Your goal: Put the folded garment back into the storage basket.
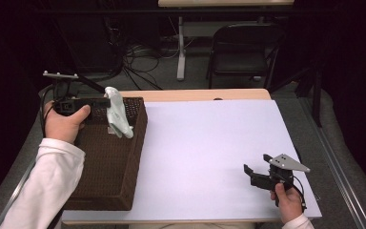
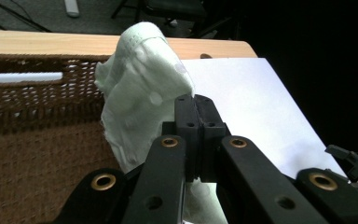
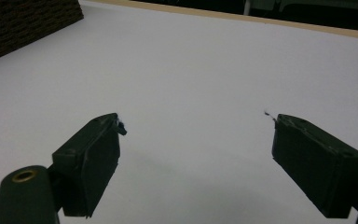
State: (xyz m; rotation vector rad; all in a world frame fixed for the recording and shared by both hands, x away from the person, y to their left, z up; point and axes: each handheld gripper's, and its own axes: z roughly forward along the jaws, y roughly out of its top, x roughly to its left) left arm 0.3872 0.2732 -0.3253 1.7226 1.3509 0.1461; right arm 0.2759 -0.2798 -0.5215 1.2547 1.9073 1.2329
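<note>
Two hand-held grippers: left hand-held gripper (image 1: 106, 102) pinches a white cloth (image 1: 116, 114) above the wicker basket (image 1: 109, 176), seemingly lifting it; right hand-held gripper (image 1: 257, 167) waits, jaws apart, over the table (image 1: 205, 143).

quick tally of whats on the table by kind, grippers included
white cloth: 1, pinched in the left gripper over the basket
brown wicker basket: 1
white sheet covering the table: 1
grippers: 2, the left one and the right gripper, whose jaws stand open
total: 5

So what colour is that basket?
Dark brown wicker basket, clearest in the high view.
</note>
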